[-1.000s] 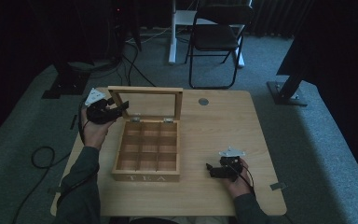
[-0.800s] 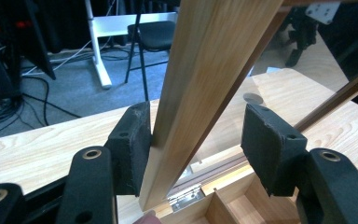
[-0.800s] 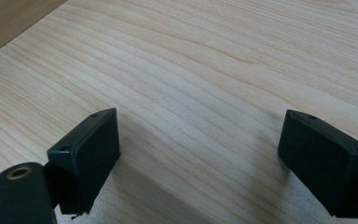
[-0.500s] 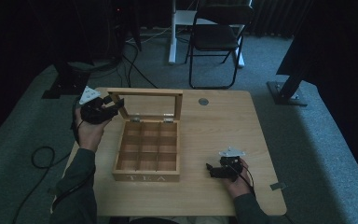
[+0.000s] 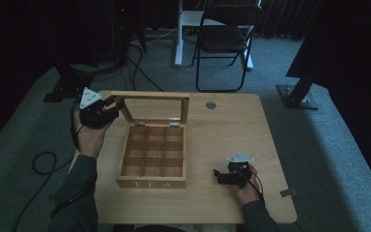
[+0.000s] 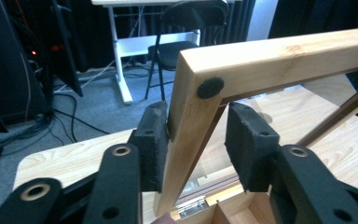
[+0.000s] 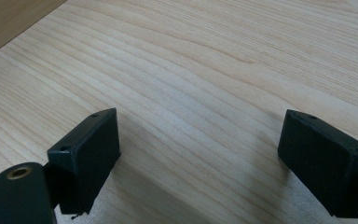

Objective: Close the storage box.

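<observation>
A wooden tea box (image 5: 150, 183) with several empty compartments sits mid-table. Its glass-paned lid (image 5: 149, 95) stands raised at the back. My left gripper (image 5: 116, 104) is at the lid's upper left corner. In the left gripper view the lid frame (image 6: 279, 51) runs between the jaws of the left gripper (image 6: 199, 112). The left pad (image 6: 151, 140) touches the wood, while a gap separates the right pad (image 6: 249, 144) from it. My right gripper (image 5: 217, 176) rests low on the table, right of the box. In its own view the right gripper (image 7: 200, 140) is open over bare wood.
The wooden table (image 5: 222, 130) has a small dark disc (image 5: 210, 105) near its back edge. A folding chair (image 5: 224, 38) stands behind the table. Cables (image 5: 41, 162) lie on the floor at left, and a stand's base (image 5: 297, 96) sits at right.
My left hand and gripper have shifted slightly left and back along the lid's corner. The right gripper has stayed still.
</observation>
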